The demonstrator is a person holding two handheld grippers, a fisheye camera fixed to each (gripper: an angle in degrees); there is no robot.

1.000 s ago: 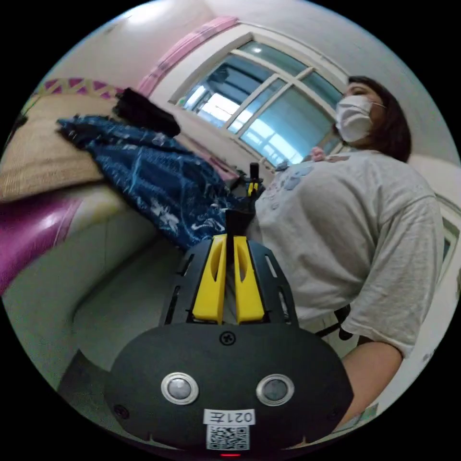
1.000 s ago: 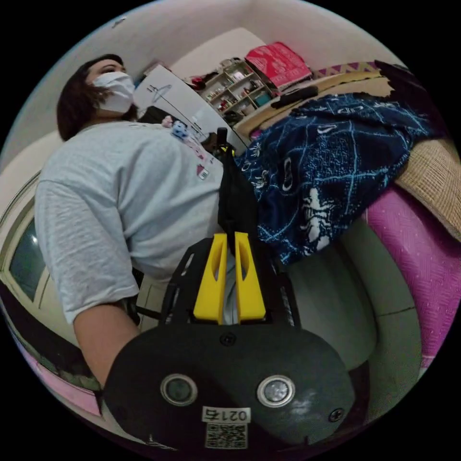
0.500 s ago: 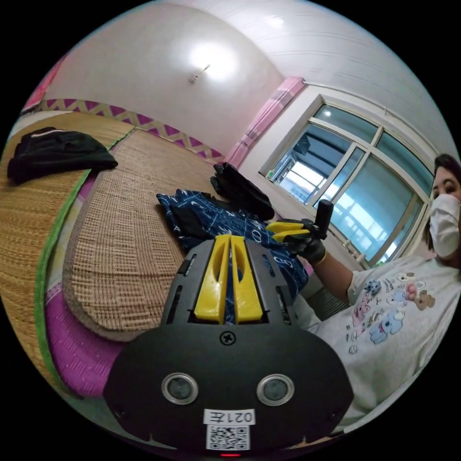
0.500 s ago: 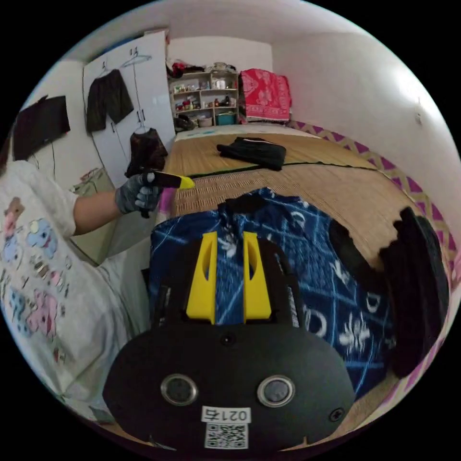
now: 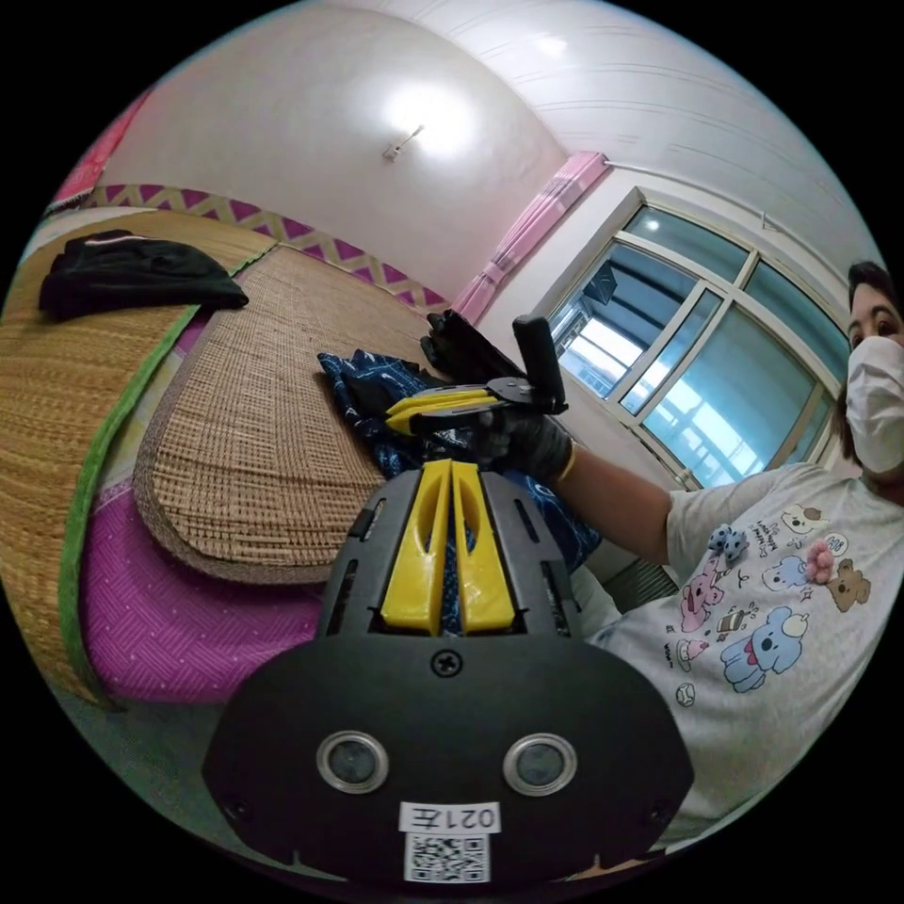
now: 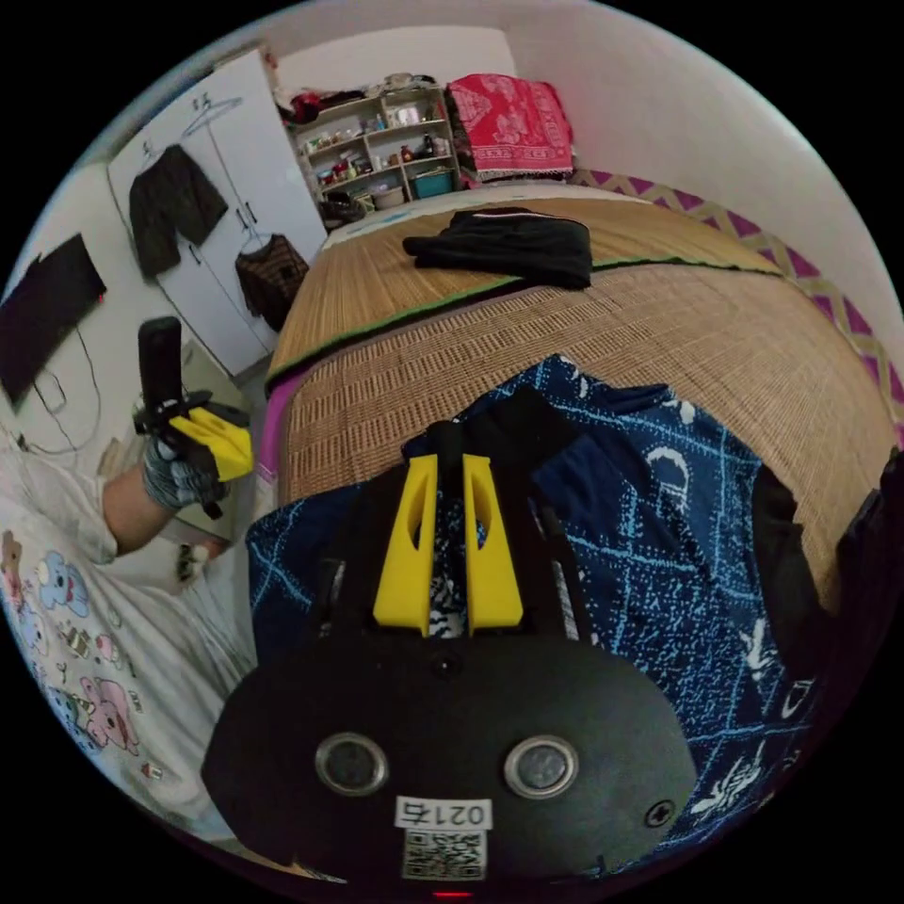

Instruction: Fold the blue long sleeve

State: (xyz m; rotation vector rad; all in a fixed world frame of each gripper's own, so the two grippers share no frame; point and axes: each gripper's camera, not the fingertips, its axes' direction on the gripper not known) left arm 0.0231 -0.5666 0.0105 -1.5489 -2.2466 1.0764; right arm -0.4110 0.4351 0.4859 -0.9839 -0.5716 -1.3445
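The blue shirt [image 6: 650,565] is lying on the woven mat [image 6: 584,348] at the bed's edge. The left tongs [image 5: 450,471] are sitting narrowed over blue cloth; whether they are pinching it, I cannot tell. The right tongs [image 6: 448,466] are narrowed too, grip likewise unclear.

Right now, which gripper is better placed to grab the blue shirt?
Right. The right gripper hangs over the blue shirt, jaws by its dark collar; the left gripper is out past the edge of the mat, apart from the cloth.
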